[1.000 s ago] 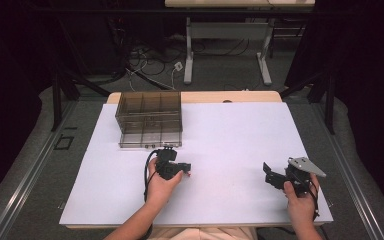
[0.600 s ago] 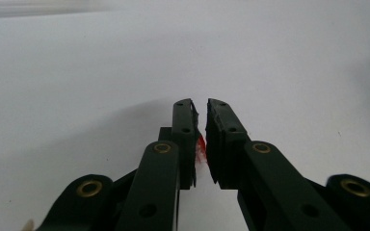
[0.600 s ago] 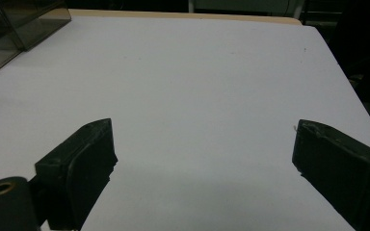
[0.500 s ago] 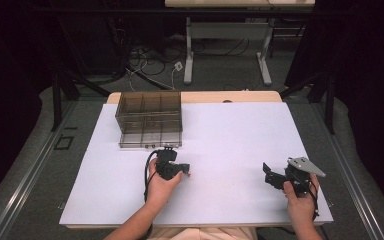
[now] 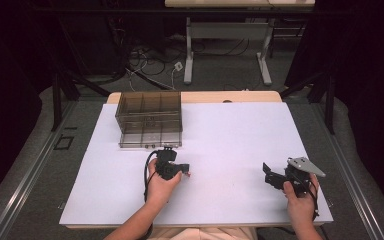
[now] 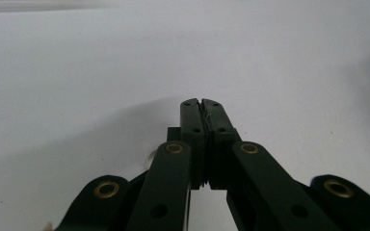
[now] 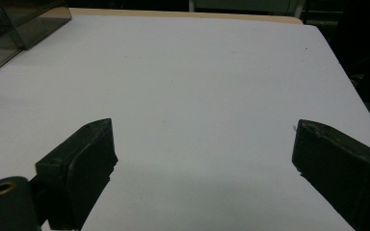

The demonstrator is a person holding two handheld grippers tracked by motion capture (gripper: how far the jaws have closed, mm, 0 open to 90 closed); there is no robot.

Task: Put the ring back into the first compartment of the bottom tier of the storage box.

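Left gripper (image 6: 203, 111) jaws pressed together, right gripper (image 7: 202, 154) spread wide, in their own views; overhead, box (image 5: 150, 118) unmoved since earlier.

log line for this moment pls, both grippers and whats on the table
left gripper: shut, empty, over white table | right gripper: open, empty | smoky clear plastic compartment box: far left, untouched

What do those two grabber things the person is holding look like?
Both are black. The left gripper has a black cable looping beside the hand and brass-coloured rivets on its jaw links in its own view. The right gripper carries a grey three-cornered plate on top and has chunky, blocky jaw pads. The forearms are bare, with no sleeves showing.
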